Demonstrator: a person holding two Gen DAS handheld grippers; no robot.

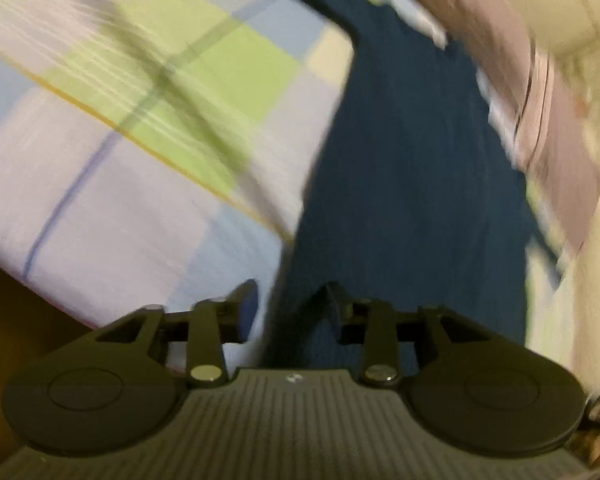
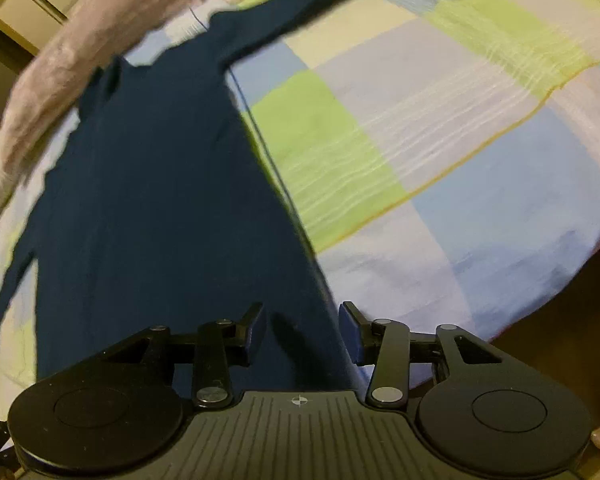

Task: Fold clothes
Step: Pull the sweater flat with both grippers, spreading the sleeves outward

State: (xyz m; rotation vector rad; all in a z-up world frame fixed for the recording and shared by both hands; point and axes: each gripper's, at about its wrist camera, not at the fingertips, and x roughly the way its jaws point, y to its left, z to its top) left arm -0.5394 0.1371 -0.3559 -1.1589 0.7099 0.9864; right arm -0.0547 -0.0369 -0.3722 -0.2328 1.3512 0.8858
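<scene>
Dark navy long-sleeved knit garment (image 2: 152, 184) spread flat on the bed, its long axis running straight ahead of both hand-held grippers.

The hem end lies nearest: the left hand-held gripper (image 1: 290, 300) stands open at the hem's left corner, the right hand-held gripper (image 2: 302, 322) open at its right edge — neither holds cloth, and both are about equally near. One sleeve reaches far ahead and outward, the other trails to the opposite side. Under it lies the pastel checked bedsheet (image 2: 440, 120); a rumpled pinkish-grey blanket (image 2: 80, 60) lies just beyond the collar end — nothing stands between fingers and hem.
</scene>
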